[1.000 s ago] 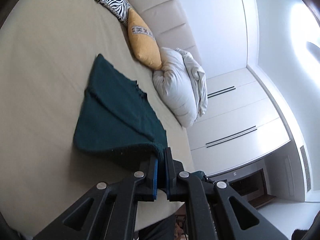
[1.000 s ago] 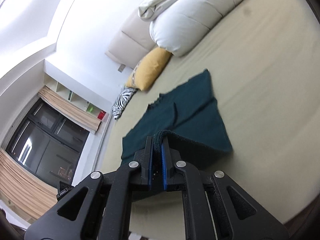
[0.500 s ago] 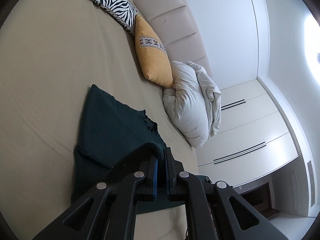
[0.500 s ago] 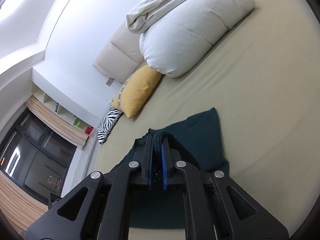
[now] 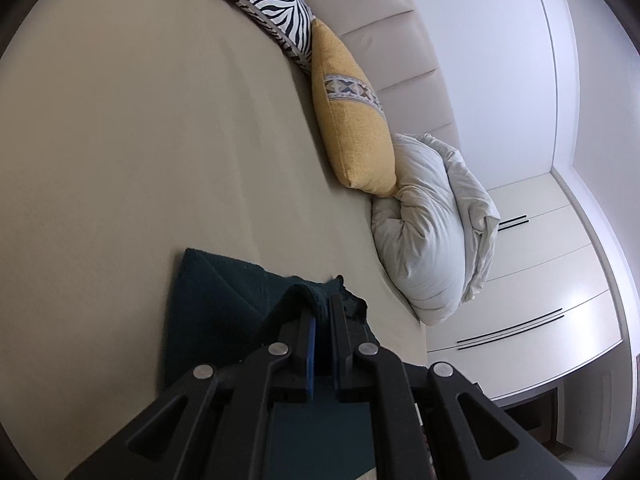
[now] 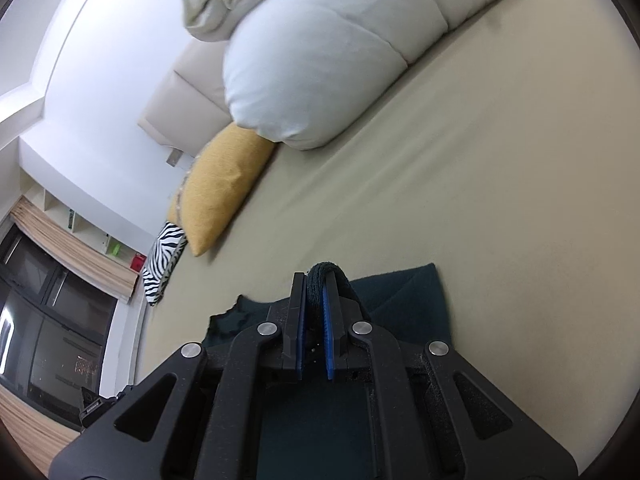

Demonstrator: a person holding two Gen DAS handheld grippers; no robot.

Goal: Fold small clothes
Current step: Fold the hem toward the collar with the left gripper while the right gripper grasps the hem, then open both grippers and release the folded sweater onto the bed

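While smooth beige bed sheet point(image 5: 120, 152) fills my view, left gripper point(image 5: 322, 312) and right gripper point(image 6: 316, 284) each pinch the nubby dark-green cloth point(image 5: 216, 300).

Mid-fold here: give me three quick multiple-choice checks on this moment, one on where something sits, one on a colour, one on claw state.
1. The yellow cushion sits where?
A. between the zebra cushion and the white duvet
B. on top of the cloth
C. on the floor

2. What colour is the cloth being folded?
A. red
B. dark green
C. white

3. What is the state of the left claw and right claw?
A. both open and empty
B. only the left is shut on cloth
C. both shut on the cloth

Answers: 1 A, it lies along the headboard between those two. 2 B, a dark teal-green on the beige bed. 3 C, fabric shows pinched between each pair of fingers.
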